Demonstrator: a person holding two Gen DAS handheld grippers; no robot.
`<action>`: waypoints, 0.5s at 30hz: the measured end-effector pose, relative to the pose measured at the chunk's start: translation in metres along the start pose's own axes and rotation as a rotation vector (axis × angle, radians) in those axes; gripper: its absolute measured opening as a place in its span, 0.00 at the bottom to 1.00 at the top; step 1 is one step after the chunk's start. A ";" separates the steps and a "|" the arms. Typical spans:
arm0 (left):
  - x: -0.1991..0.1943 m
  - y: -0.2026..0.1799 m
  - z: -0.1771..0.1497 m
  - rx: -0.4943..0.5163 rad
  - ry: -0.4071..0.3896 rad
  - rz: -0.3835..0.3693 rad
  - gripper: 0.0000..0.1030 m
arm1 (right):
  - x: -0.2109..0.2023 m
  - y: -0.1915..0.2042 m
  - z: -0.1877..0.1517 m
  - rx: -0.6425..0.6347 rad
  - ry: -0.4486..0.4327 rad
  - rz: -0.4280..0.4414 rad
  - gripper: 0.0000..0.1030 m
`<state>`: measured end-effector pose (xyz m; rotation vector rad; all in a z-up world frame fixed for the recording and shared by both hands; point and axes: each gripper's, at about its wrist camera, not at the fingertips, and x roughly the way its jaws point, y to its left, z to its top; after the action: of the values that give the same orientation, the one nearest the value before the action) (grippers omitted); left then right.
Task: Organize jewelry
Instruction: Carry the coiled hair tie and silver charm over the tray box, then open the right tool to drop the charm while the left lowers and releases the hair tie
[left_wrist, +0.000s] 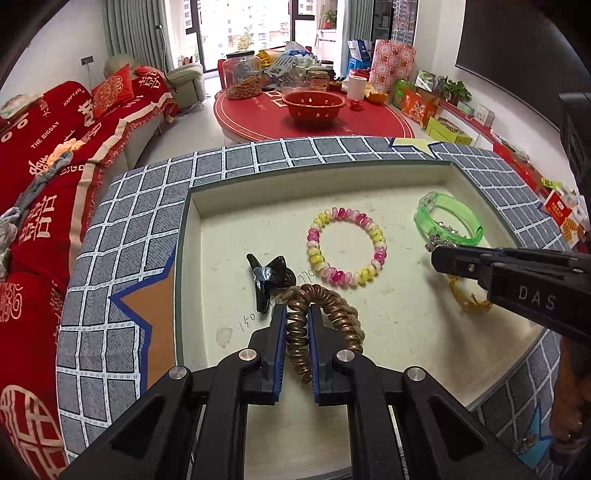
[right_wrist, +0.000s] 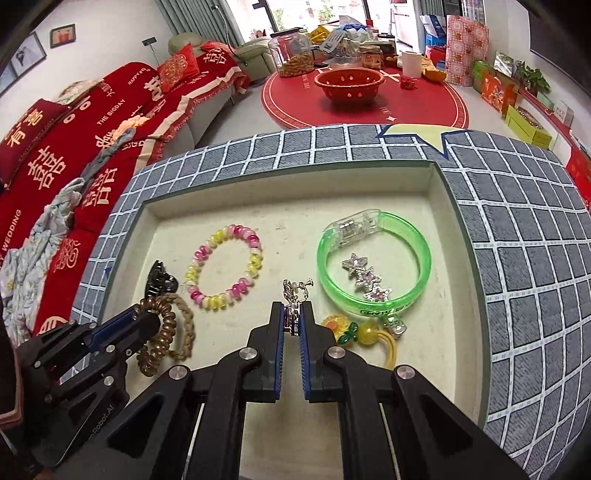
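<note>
My left gripper (left_wrist: 297, 314) is clamped on a brown spiral hair tie (left_wrist: 299, 332); my right gripper (right_wrist: 291, 314) pinches a silver rhinestone earring (right_wrist: 293, 295). Both hang over the shallow cream tray (right_wrist: 369, 206), which holds a pink-and-yellow beaded bracelet (right_wrist: 225, 266) and a translucent green plastic bangle (right_wrist: 373, 266). The tray rests on a grey grid-patterned tabletop (right_wrist: 517, 258). Beyond stand a round red table (right_wrist: 365, 107) and a red-covered sofa (right_wrist: 92, 122).

Pink-and-yellow beaded bracelet (left_wrist: 347, 246), clear green bangle (right_wrist: 375, 266), brown coil hair tie (left_wrist: 317, 317), grey white-gridded cloth (left_wrist: 129, 229).
</note>
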<state>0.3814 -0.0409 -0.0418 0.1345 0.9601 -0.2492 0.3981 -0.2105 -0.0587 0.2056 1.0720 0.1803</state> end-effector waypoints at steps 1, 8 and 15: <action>0.001 -0.001 0.000 0.003 0.003 0.003 0.23 | 0.001 0.000 -0.001 -0.006 0.000 -0.009 0.08; 0.004 -0.008 -0.002 0.030 0.009 0.035 0.24 | 0.005 0.002 -0.005 -0.014 0.011 -0.027 0.08; 0.004 -0.012 -0.001 0.047 0.013 0.054 0.24 | 0.005 0.001 -0.006 -0.007 0.006 -0.028 0.08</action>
<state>0.3795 -0.0525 -0.0459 0.2055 0.9625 -0.2212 0.3948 -0.2079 -0.0652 0.1840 1.0800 0.1595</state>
